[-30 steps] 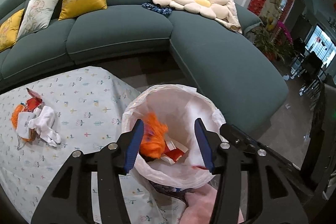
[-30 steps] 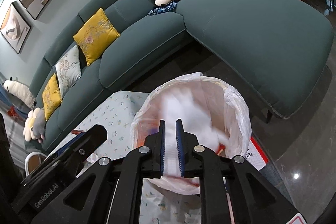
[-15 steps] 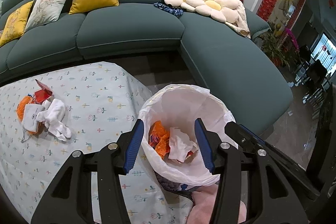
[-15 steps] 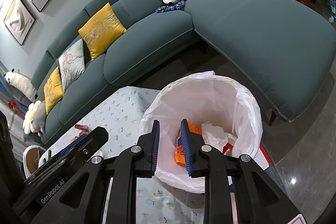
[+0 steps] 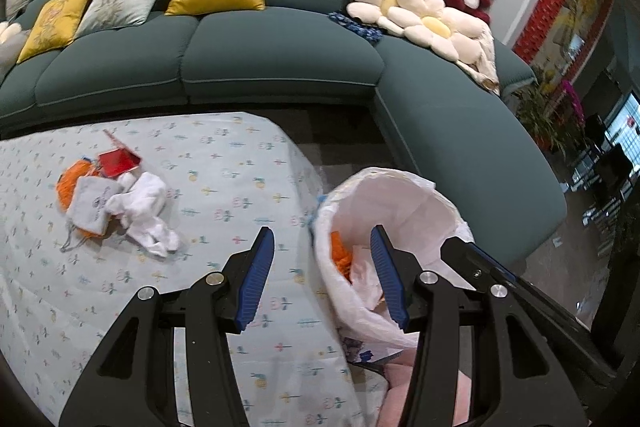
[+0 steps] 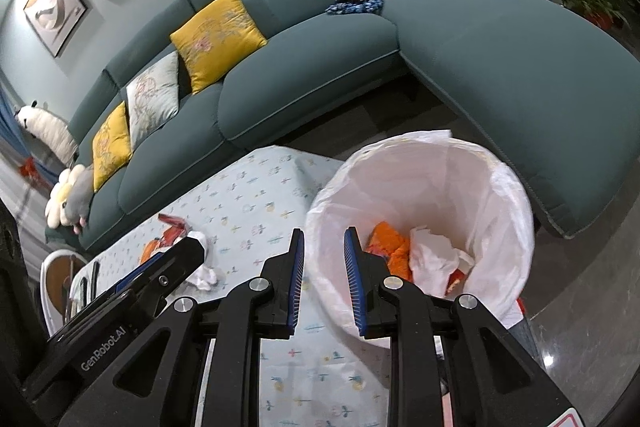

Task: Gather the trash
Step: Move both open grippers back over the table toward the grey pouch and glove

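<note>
Up and to the left of the left claw, well apart from it, a pile of trash lies uncollected on the table: orange scraps, a red wrapper, a white pouch and crumpled white tissue. That claw stands released, nothing between its jaws. The right claw is also released and empty, its jaws straddling the near rim of the lined bin, which holds orange scraps and crumpled paper just right of it. I judge the job partly done, with the pile left.

bin base hidden, framed pictures cropped
</note>
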The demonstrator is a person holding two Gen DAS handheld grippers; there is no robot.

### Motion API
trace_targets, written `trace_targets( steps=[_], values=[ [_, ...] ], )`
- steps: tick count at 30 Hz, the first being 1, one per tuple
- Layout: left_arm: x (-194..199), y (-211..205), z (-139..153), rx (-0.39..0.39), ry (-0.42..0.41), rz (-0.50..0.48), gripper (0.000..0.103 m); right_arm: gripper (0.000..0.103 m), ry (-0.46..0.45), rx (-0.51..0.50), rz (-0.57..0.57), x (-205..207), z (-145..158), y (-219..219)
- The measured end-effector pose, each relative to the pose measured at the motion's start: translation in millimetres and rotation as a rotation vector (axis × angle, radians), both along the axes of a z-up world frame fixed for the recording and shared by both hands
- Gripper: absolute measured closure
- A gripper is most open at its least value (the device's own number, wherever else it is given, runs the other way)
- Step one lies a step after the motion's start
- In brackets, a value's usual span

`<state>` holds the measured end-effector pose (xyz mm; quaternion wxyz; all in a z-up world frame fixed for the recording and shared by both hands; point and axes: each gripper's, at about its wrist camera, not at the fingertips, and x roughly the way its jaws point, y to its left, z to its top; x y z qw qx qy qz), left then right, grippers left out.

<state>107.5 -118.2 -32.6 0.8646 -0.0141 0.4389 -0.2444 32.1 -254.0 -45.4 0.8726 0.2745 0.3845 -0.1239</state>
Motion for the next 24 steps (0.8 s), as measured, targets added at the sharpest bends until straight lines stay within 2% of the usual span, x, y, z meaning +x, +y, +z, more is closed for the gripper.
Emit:
trace_targets(
  steps=[12, 24],
  values=[
    [18, 75, 1, -0.025, 0.009, 0.133, 0.055, 0.08, 0.009, -0.037, 0.127, 30, 10, 66],
    [36, 165, -19, -0.034, 0.057, 0.289, 0.055, 0.08, 0.055, -0.065, 0.248, 54, -1, 135]
  ],
)
